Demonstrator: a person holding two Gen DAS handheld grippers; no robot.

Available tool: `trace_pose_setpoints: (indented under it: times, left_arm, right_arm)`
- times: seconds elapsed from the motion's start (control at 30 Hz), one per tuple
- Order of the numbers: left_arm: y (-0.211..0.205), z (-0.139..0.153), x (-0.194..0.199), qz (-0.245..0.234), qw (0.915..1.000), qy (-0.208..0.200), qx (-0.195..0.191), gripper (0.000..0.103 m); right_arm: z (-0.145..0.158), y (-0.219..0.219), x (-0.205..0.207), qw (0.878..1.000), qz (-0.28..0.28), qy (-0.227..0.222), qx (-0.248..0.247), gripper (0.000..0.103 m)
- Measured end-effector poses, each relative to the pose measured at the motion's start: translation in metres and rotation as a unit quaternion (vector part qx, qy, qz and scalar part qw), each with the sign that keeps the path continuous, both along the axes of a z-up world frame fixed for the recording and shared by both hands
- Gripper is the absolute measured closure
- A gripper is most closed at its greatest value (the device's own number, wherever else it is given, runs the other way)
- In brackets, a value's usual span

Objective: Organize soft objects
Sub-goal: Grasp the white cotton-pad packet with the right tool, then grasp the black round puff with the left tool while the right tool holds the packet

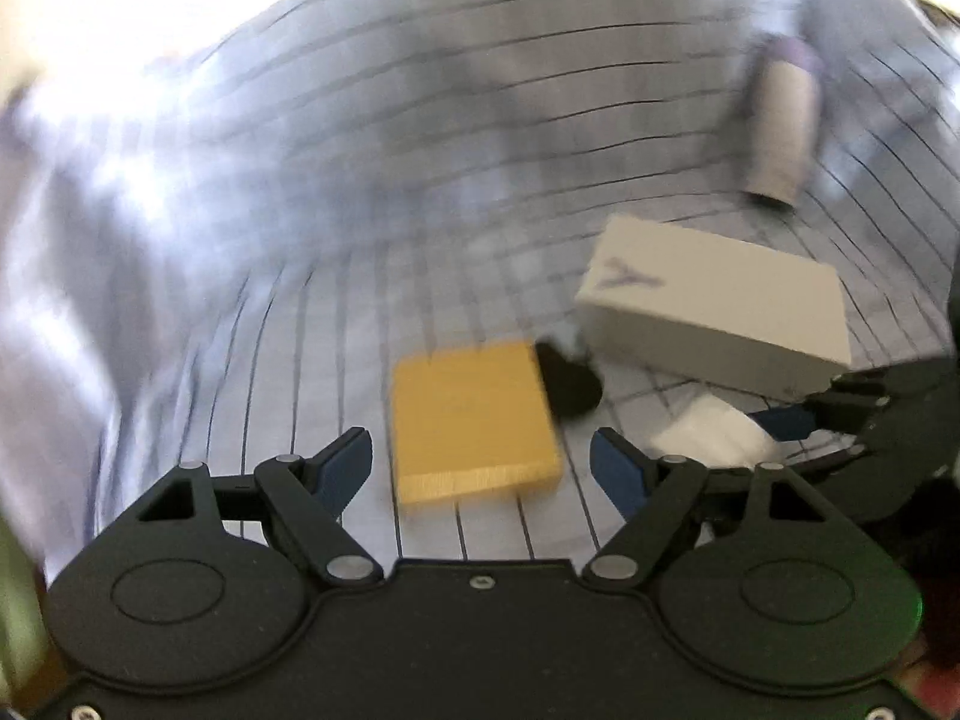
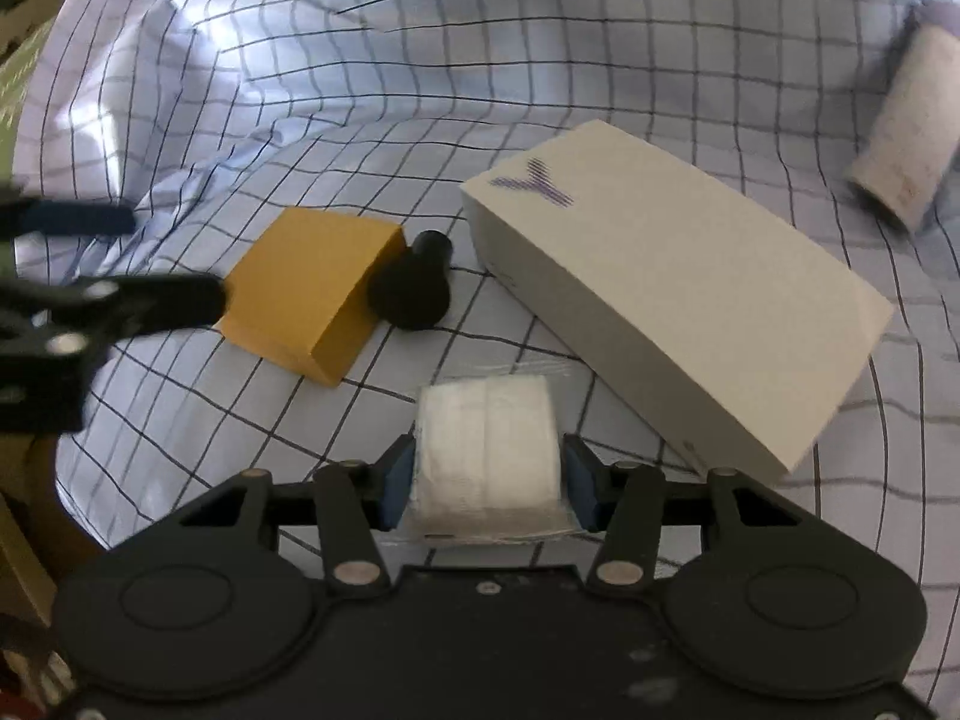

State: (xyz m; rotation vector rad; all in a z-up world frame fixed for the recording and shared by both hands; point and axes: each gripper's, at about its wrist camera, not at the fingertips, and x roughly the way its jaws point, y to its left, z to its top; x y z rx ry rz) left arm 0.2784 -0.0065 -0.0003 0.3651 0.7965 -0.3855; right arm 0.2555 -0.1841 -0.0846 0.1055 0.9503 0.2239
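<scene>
Checked cloth (image 2: 336, 96), purple-Y white box (image 2: 672, 282)

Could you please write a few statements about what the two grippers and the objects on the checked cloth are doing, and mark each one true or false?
1. The right gripper is closed on the white tissue pack. True.
2. The left gripper holds the yellow block. False: its jaws stand open and empty.
3. The black knob lies beside the yellow block. True.
4. The white box is stacked on the yellow block. False: it rests apart on the checked cloth.
</scene>
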Motion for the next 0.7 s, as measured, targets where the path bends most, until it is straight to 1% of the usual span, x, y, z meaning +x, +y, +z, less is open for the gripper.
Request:
trace_pose_setpoints:
  times: [0.07, 0.13, 0.2, 0.23, 0.33, 0.43, 0.57, 0.7]
  left_arm:
    - [-0.013, -0.004, 0.007, -0.067, 0.9970, -0.019, 0.033, 0.027]
    - [-0.024, -0.009, 0.013, -0.126, 0.9904, -0.023, 0.052, 0.027]
    - [-0.033, -0.014, 0.019, -0.181, 0.9816, -0.016, 0.059, 0.027]
    - [-0.038, -0.018, 0.023, -0.209, 0.9758, -0.009, 0.066, 0.027]
    - [-0.050, -0.031, 0.029, -0.265, 0.9593, 0.007, 0.097, 0.025]
    - [-0.058, -0.043, 0.038, -0.287, 0.9505, 0.015, 0.118, 0.025]
    - [-0.056, -0.052, 0.055, -0.304, 0.9454, 0.040, 0.110, 0.025]
    - [-0.061, -0.066, 0.069, -0.317, 0.9387, 0.063, 0.119, 0.025]
  right_arm:
    - [0.000, -0.004, -0.004, 1.000, -0.006, 0.002, 0.005, 0.052]
    - [-0.001, -0.005, -0.007, 1.000, -0.008, 0.002, 0.008, 0.052]
    - [0.000, -0.005, -0.009, 1.000, -0.008, 0.001, 0.008, 0.052]
    - [0.000, -0.005, -0.009, 1.000, -0.008, 0.001, 0.009, 0.052]
    - [0.000, -0.007, -0.011, 1.000, -0.006, 0.004, 0.018, 0.051]
    - [-0.001, -0.009, -0.009, 1.000, -0.006, 0.007, 0.025, 0.051]
    - [-0.003, -0.011, -0.007, 0.999, -0.011, 0.010, 0.033, 0.050]
    - [-0.005, -0.007, -0.005, 1.000, -0.020, 0.004, 0.009, 0.050]
